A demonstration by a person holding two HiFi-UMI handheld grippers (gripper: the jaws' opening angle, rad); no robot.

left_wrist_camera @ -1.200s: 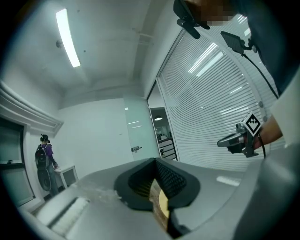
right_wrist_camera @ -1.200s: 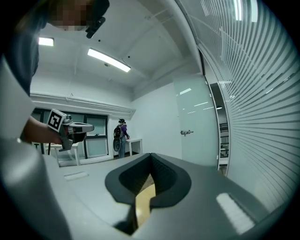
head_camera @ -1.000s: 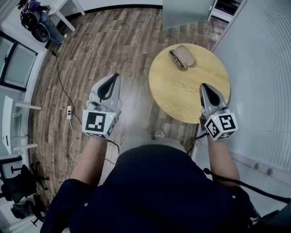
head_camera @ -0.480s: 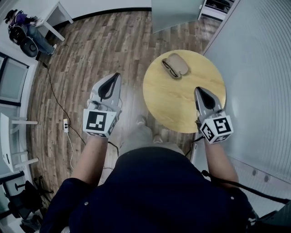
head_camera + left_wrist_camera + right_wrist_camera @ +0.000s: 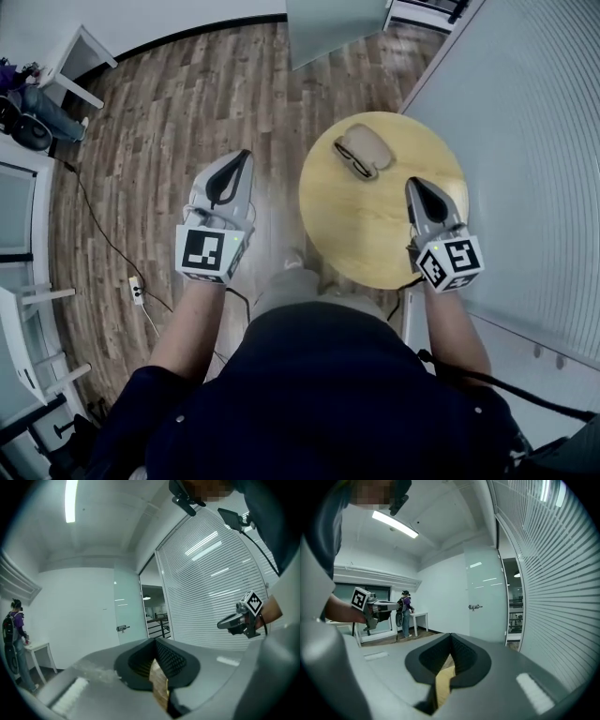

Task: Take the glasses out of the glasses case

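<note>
Left hand-held gripper: clenched, jaws tip to tip, nothing between them; it hangs over the wooden floor, just left of the round wooden surface. Right hand-held gripper: likewise clenched and empty, above the surface's right edge. Farther on, near the surface's far side, lies the tan glasses case, with dark glasses touching its near-left side. Both are well apart from either gripper.

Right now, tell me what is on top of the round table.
A tan glasses case with dark-framed glasses along its near-left edge lies on the round table. It is too small to tell whether the glasses sit inside it.
</note>
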